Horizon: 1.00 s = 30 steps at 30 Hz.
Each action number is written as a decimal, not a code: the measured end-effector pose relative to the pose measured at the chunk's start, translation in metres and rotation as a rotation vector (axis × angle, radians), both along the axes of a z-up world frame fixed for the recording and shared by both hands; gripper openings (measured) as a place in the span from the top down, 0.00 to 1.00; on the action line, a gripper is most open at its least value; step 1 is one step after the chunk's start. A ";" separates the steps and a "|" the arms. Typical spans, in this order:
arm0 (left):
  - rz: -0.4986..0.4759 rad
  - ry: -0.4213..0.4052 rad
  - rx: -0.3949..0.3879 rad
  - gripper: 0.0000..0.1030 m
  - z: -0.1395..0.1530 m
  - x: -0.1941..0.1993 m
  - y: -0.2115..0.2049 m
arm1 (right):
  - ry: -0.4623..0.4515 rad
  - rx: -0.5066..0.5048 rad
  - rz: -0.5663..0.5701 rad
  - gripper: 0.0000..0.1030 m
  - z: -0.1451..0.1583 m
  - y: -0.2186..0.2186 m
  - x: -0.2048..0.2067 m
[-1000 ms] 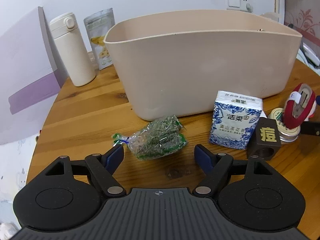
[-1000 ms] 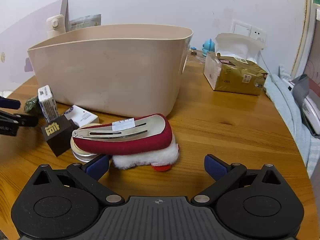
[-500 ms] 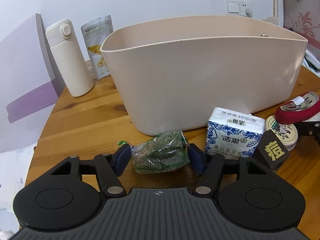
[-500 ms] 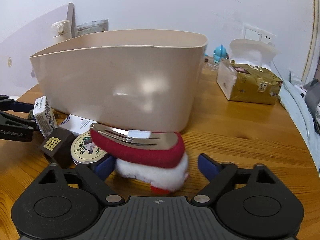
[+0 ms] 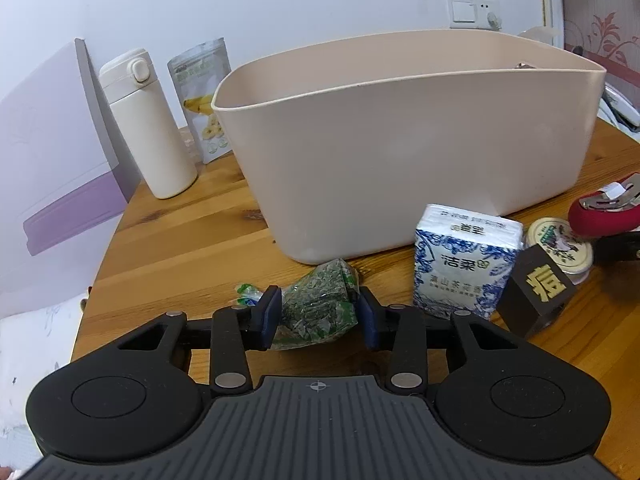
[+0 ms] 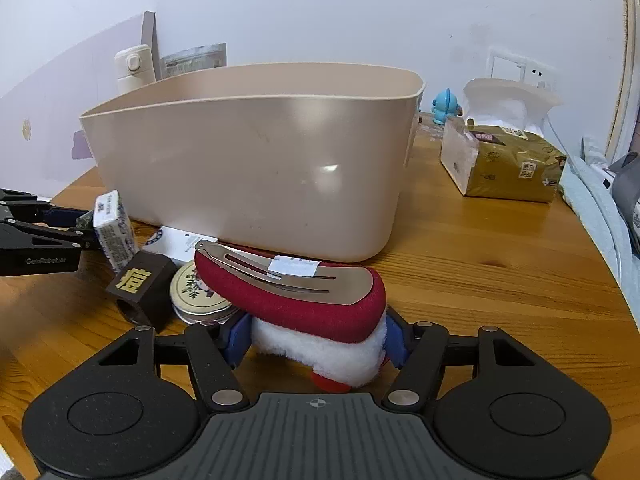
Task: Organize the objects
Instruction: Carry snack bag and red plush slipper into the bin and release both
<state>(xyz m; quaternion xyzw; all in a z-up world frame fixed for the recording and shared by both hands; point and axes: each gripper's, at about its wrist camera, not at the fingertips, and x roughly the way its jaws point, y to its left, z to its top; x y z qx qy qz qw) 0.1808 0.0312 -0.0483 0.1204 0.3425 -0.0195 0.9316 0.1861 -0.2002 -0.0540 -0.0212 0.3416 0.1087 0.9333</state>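
A large beige bin [image 5: 408, 136] stands on the wooden table [image 5: 180, 236]; it also shows in the right wrist view [image 6: 256, 176]. My left gripper [image 5: 319, 316] is shut on a green packet of dried leaves [image 5: 320, 308], in front of the bin. My right gripper [image 6: 316, 338] is shut on a red and white plush hair clip [image 6: 304, 300] with a metal clasp, at the bin's front right. The clip also shows at the right edge of the left wrist view [image 5: 604, 212].
A blue-and-white tissue pack [image 5: 464, 264], a dark block with a gold character [image 5: 540, 292] and a round tin [image 5: 560, 240] lie between the grippers. A white flask [image 5: 148, 124] and snack pouch [image 5: 204, 100] stand at the back left. A gold tissue box [image 6: 504, 164] sits at the right.
Both grippers moved forward and closed: the left on the green packet, the right on the plush hair clip. Both objects now sit between the pads.
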 end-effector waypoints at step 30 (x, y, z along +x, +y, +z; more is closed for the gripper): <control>-0.052 -0.208 -0.017 0.60 0.097 -0.058 -0.008 | -0.169 0.106 -0.029 0.39 0.085 -0.014 -0.040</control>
